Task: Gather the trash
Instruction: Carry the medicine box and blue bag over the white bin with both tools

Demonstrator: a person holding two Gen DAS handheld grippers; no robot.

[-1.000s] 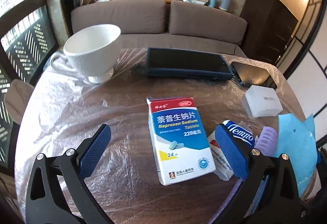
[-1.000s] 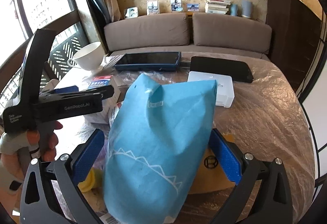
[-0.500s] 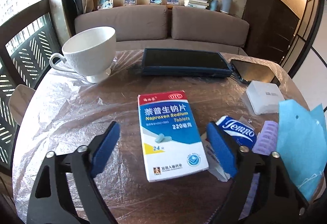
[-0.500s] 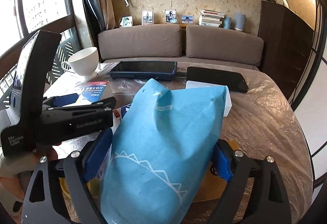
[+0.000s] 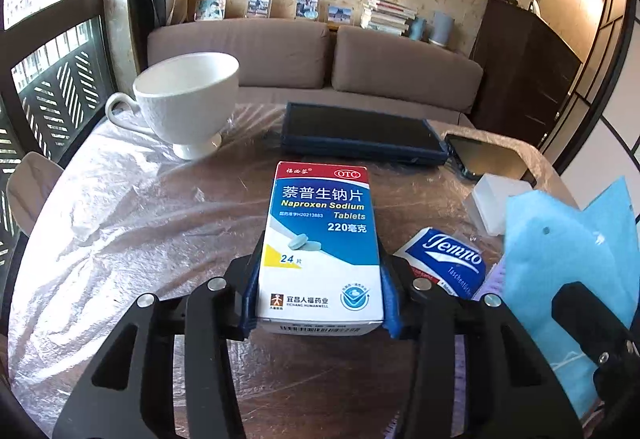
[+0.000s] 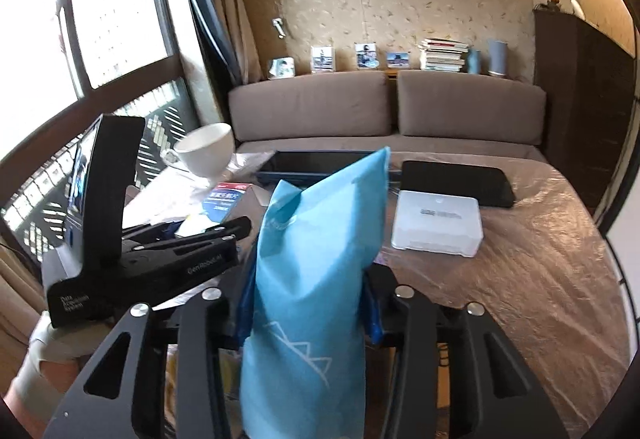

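Now you have the tablet box (image 5: 320, 239) pinched across its near end in your left gripper (image 5: 318, 293), both blue pads pressed flat against its long sides. Whether it rests on the plastic-covered table (image 5: 132, 215) or is just lifted, I cannot tell. Just right of it lies the tissue pack (image 5: 444, 259), and beyond that stands the blue bag (image 6: 316, 279), which your right gripper (image 6: 308, 313) clamps around its middle, mouth pointing up and away. So the step in hand looks like the pickup of one piece of trash, with the bag ready to receive it. Next, I judge, you need to carry the box rightward and drop it in the bag's mouth, which looks half-collapsed and may need spreading. The white cup (image 5: 188, 103) stands far left, well apart.
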